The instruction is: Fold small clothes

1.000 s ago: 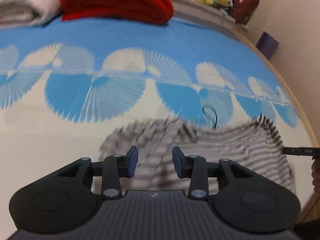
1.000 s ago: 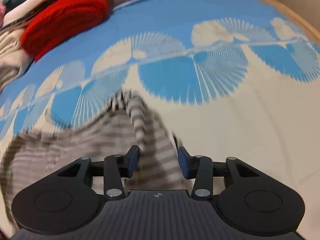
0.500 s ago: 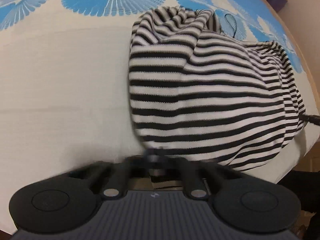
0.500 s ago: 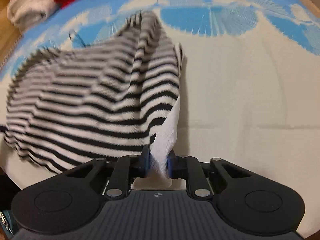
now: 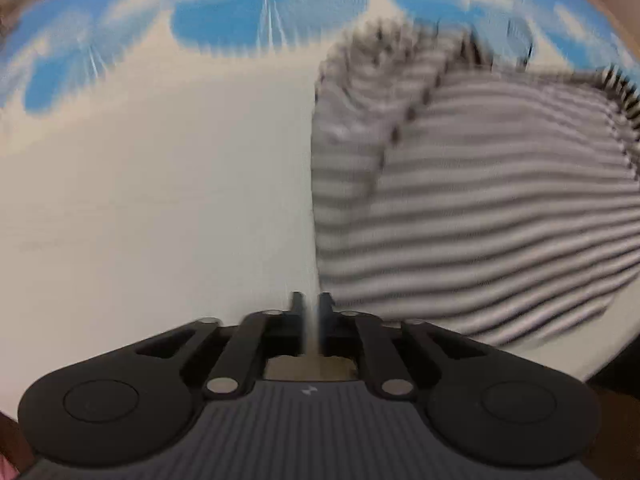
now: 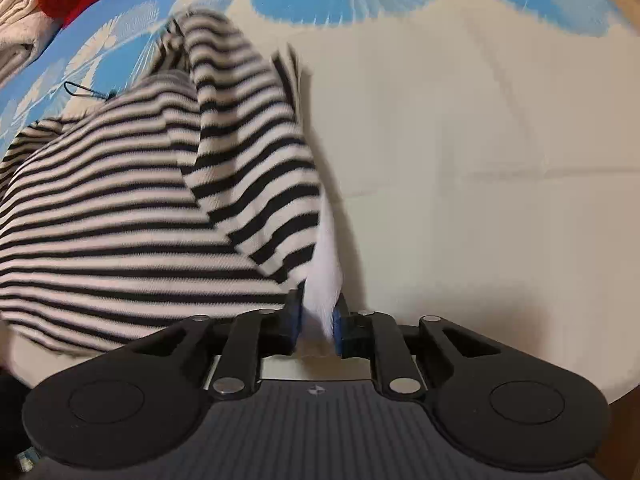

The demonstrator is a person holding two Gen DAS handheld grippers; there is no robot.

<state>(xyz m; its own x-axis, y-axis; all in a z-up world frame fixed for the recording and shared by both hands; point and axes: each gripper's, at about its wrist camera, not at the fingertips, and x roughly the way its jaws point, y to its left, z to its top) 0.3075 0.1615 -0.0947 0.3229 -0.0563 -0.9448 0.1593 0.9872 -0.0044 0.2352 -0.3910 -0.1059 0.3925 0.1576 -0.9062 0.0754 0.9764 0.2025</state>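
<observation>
Striped top (image 6: 152,184) spread on bed (image 6: 480,160), ahead of both tools. Right tool (image 6: 317,320) just reopening, white hem between pads. Left tool (image 5: 312,312) reopening too; grip unclear through blur.

Ahead and right of the left gripper (image 5: 312,312), the striped top (image 5: 480,208) is motion-blurred and cut by the frame's right edge; whether the pads grip cloth is unclear.

striped top (image 6: 132,184) — soft knit cloth | bedsheet (image 6: 480,160) — smooth matt cotton-like cloth
</observation>
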